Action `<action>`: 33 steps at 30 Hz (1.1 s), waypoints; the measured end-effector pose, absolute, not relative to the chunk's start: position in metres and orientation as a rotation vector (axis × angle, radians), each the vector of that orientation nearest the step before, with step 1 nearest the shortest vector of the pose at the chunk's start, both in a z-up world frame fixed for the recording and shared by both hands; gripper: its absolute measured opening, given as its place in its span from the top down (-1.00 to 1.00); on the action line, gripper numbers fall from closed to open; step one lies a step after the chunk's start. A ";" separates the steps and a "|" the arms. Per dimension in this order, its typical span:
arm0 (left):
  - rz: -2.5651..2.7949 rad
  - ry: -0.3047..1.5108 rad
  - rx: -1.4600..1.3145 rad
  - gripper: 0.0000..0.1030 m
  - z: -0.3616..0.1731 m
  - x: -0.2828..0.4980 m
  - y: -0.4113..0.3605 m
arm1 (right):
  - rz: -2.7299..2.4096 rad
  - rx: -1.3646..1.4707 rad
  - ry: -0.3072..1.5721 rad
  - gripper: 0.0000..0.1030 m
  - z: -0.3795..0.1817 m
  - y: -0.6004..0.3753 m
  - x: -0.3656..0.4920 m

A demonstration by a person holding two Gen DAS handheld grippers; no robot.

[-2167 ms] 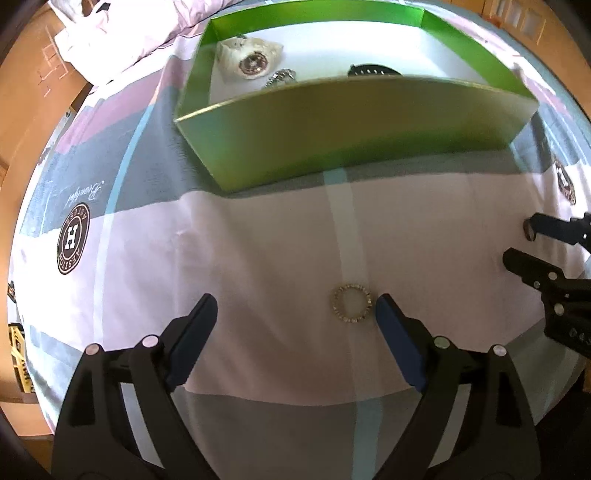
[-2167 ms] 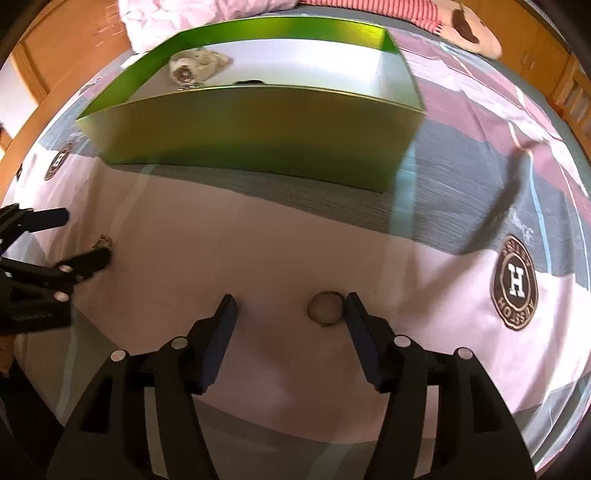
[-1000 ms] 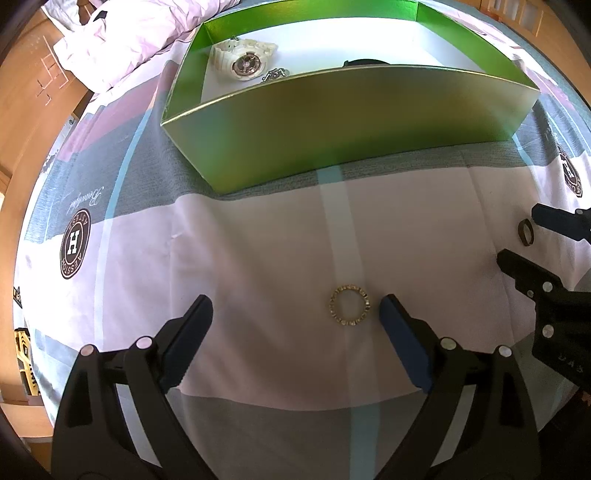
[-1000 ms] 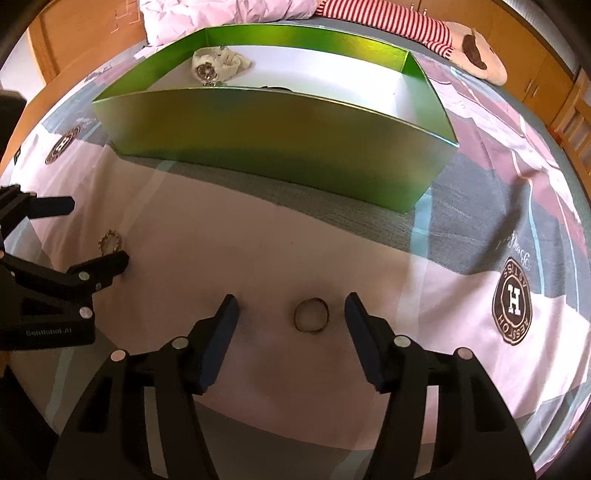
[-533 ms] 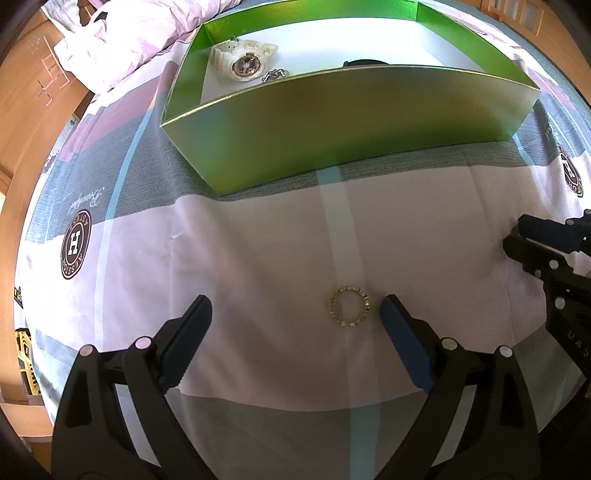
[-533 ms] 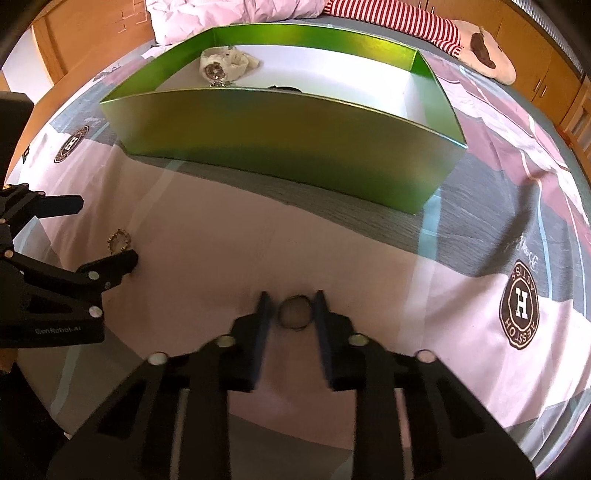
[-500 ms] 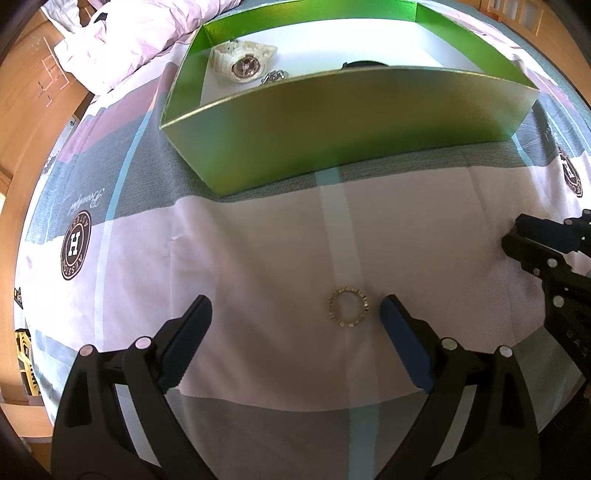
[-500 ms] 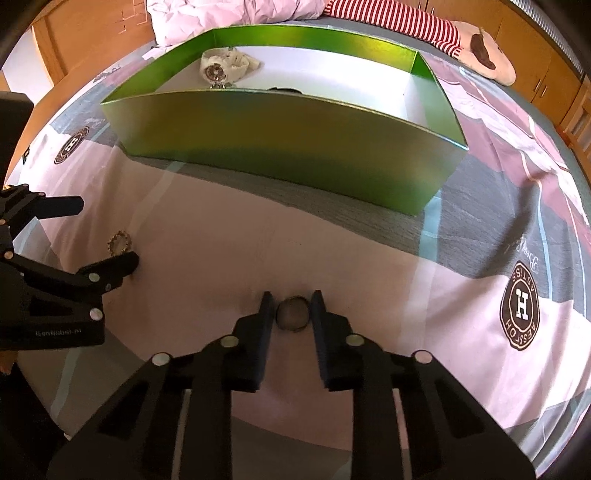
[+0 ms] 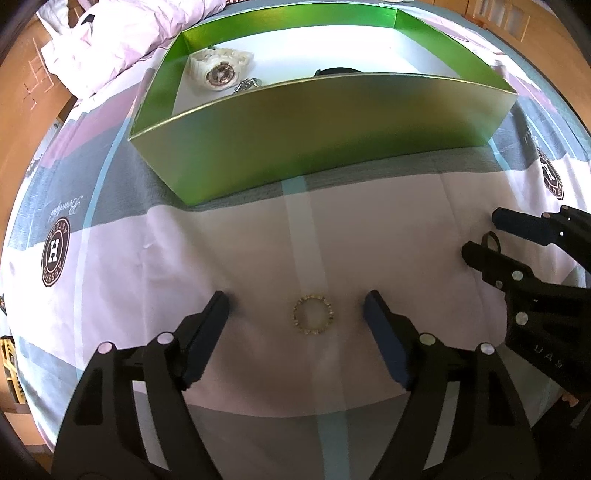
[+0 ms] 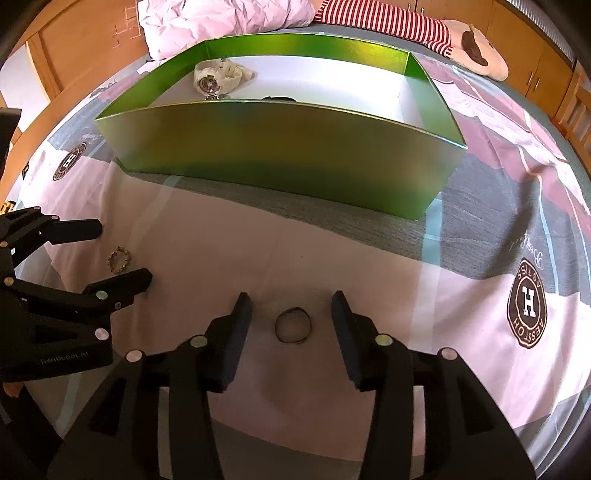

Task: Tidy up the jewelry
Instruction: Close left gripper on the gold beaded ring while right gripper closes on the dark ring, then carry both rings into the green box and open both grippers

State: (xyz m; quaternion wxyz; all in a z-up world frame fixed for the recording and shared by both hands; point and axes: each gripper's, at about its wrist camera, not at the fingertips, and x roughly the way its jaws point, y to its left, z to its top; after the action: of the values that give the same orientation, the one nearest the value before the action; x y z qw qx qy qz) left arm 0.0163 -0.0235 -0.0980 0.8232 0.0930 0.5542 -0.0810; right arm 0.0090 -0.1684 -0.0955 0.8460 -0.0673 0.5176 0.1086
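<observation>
A gold beaded ring (image 9: 313,319) lies on the bedspread between the fingers of my open left gripper (image 9: 295,314); it also shows in the right wrist view (image 10: 120,259). A dark plain ring (image 10: 293,325) lies between the fingers of my open right gripper (image 10: 291,315); in the left wrist view it (image 9: 491,242) sits between the right gripper's tips. A green box (image 9: 321,122) stands beyond, holding a white watch (image 9: 219,70), a small silver piece (image 9: 247,85) and a dark item (image 9: 338,71).
The surface is a pink, grey and white bedspread with round H logos (image 9: 55,252). A white duvet (image 9: 110,44) lies at the far left. A striped plush toy (image 10: 424,33) lies behind the box. Wooden furniture (image 10: 532,55) borders the bed.
My right gripper had narrowed around the dark ring half a second ago and now stands wider open again. The left gripper has shifted so the gold ring lies centred between its fingers.
</observation>
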 end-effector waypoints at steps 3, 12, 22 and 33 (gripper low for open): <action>-0.174 1.178 0.205 -0.47 -0.099 0.019 -0.023 | 0.228 -0.156 1.084 0.10 -0.096 -0.167 0.008; -0.198 1.180 0.136 0.57 -0.093 0.018 -0.013 | 0.266 -0.193 1.042 0.63 -0.095 -0.155 0.003; -0.180 1.200 0.045 0.59 -0.089 0.027 0.012 | 0.252 -0.145 1.002 0.64 -0.085 -0.160 0.004; -0.160 1.161 -0.133 0.59 -0.063 0.037 0.058 | 0.236 -0.113 0.979 0.64 -0.076 -0.167 0.004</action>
State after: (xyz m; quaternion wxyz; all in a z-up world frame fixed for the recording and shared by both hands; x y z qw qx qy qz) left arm 0.0368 0.0583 -0.0631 0.8310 -0.0627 0.5476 -0.0757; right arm 0.0039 -0.1674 -0.0764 0.8744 -0.0541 0.4687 0.1131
